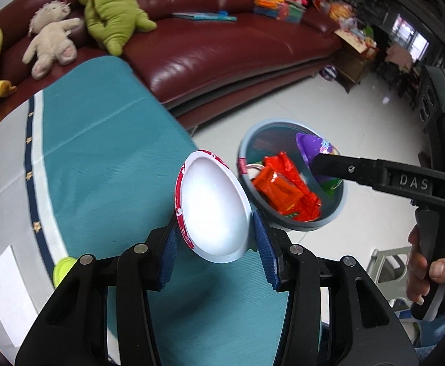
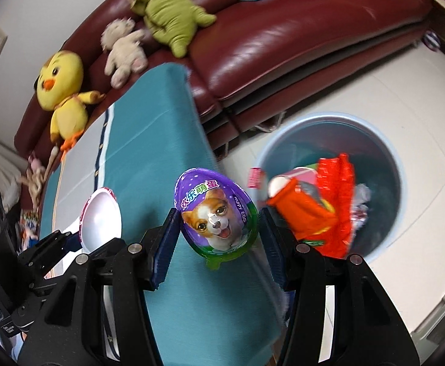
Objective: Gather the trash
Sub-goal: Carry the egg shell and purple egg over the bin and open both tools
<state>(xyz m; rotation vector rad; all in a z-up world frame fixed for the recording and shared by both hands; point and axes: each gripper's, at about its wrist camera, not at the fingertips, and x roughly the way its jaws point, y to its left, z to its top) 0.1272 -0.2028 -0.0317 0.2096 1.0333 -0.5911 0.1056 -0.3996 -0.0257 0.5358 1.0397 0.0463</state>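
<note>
My left gripper is shut on a white egg-shaped shell with a red rim, held above the teal table edge; the shell also shows in the right wrist view. My right gripper is shut on a purple egg-shaped toy package with a dog picture; in the left wrist view that package hangs over the grey trash bin. The bin stands on the floor and holds red-orange wrappers and other trash.
A teal cloth covers the table. A dark red sofa behind carries plush toys and books. A yellow-green object lies on the table near my left gripper. A white paper lies at the left.
</note>
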